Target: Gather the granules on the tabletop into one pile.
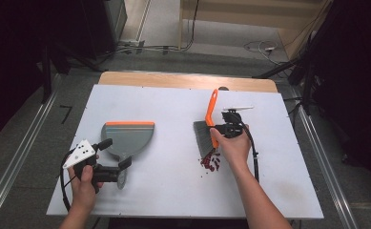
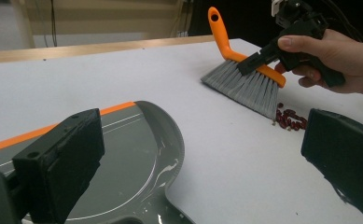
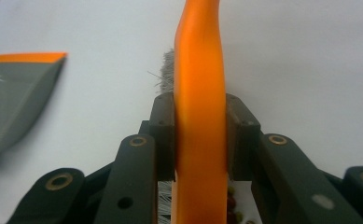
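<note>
Beans are waiting beside the brush my right claw is clamping to sweep; my left claw, gaping, is hovering over the dustpan.

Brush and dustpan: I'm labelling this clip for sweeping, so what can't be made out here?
- Beans, high view: too small to count.
- Dustpan handle, high view: hidden under the left tongs; left gripper view cuts it off at the bottom edge.
- Brush bristles, right gripper view: mostly hidden behind the orange handle and the right tongs.

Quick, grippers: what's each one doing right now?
Left gripper: open, jaws either side of the dustpan handle, not clamped.
Right gripper: shut on the brush.
</note>
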Available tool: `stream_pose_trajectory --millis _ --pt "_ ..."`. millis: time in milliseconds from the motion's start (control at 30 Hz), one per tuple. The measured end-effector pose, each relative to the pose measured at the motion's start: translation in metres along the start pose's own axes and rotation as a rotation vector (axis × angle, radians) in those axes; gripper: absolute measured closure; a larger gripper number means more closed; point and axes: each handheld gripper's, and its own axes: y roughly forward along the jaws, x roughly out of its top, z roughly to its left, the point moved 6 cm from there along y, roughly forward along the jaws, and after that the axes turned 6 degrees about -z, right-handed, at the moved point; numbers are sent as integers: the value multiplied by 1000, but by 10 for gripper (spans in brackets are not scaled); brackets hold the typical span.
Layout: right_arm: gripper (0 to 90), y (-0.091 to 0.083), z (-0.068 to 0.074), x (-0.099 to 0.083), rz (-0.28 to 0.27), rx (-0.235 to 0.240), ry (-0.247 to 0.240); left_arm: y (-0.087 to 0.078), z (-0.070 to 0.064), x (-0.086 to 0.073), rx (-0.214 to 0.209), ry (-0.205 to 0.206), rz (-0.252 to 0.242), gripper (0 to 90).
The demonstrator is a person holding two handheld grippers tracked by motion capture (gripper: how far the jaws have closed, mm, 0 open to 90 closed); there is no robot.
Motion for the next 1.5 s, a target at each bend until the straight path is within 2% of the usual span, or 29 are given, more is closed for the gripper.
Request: stream_pose_trajectory --millis 100,200,267,400,467,500,533,633,733,900,967,1000,1033,1067,1100,1133,1167,1233,1267,1367,1500 --pt "683 -3 5 1 -20 89 -10 1 0 0 2 0 4 0" --pt "685 -9 11 2 -28 136 -57 1 0 -1 2 1 6 0" --pt "685 -16 14 4 -29 141 -100 1 0 -1 1 -2 5 0" --pt "685 -33 21 4 -7 155 -246 1 0 -1 3 1 6 0" --pt "685 -42 24 1 21 172 -336 1 0 -1 1 0 6 0" --pt "685 -46 26 -3 41 183 -380 1 0 -1 1 0 6 0" --pt "685 -51 29 -8 59 193 -448 1 0 -1 2 -1 6 0" --pt "685 -60 36 -22 109 206 -580 2 -1 -1 1 2 8 0" --pt "686 -68 41 -37 143 217 -668 3 -2 -2 1 2 14 0" --pt "686 -79 46 -57 176 254 -733 4 -2 -3 6 8 18 0" --pt "686 -81 48 -66 195 290 -773 4 -2 -3 5 6 17 0" --pt "686 -80 49 -72 224 309 -772 4 -2 -3 5 7 19 0" --pt "686 -79 49 -77 250 314 -765 4 -1 -3 5 10 21 0" --pt "686 -79 49 -77 250 314 -765 4 -2 -3 4 9 20 0" --pt "686 -75 49 -85 282 308 -793 4 -2 -3 4 9 19 0" --pt "686 -73 48 -88 293 298 -801 4 -2 -3 4 8 18 0" --pt "686 -69 47 -90 293 289 -816 4 -2 -3 5 9 18 0" --pt "685 -66 44 -87 274 287 -806 4 -2 -3 5 9 18 0" --pt "683 -64 42 -85 266 284 -835 4 -2 -3 5 8 18 0" --pt "680 -59 38 -79 247 291 -865 4 -2 -3 5 9 20 0" --pt "678 -52 33 -69 230 289 -875 4 -2 -3 5 10 22 0"
